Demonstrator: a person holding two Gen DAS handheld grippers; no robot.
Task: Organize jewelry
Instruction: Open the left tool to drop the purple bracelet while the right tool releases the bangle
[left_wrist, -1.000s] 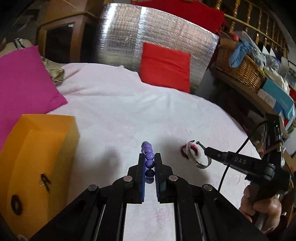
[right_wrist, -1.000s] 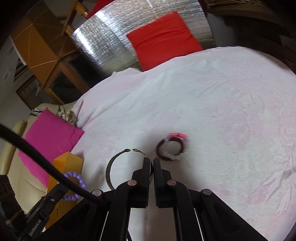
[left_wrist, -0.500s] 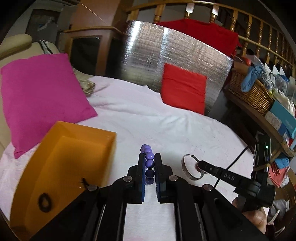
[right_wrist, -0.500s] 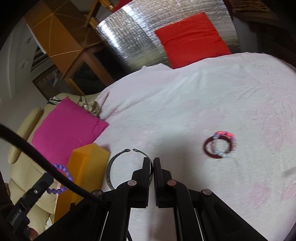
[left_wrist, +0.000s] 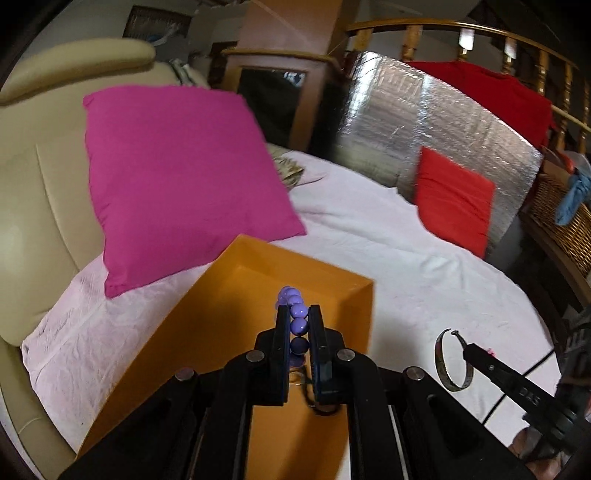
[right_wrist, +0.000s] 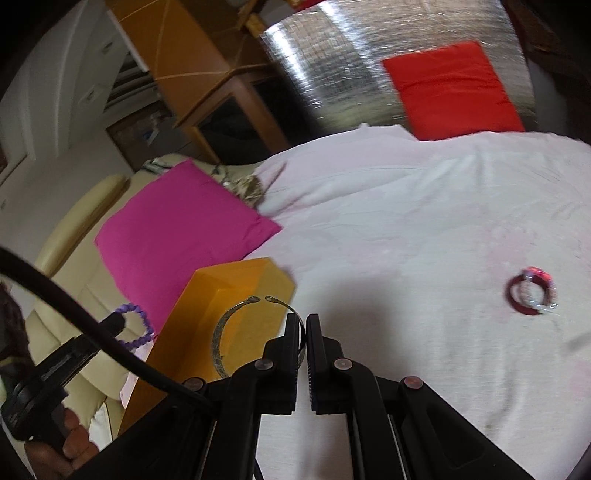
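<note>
While both claws had swung from open bed toward the orange box (left_wrist: 236, 332), the left claw (left_wrist: 298, 321) pinched the purple bead bracelet (left_wrist: 295, 314) above it, the right claw (right_wrist: 302, 332) pinched the metal cuff (right_wrist: 225, 332) beside it, so drops looked near.

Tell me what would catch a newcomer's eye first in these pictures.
Probably the bright orange box on the white cloth, with the left gripper holding a purple bead bracelet above it. Next, the right gripper pinching a metal bangle beside the box, and the big magenta cushion behind.
</note>
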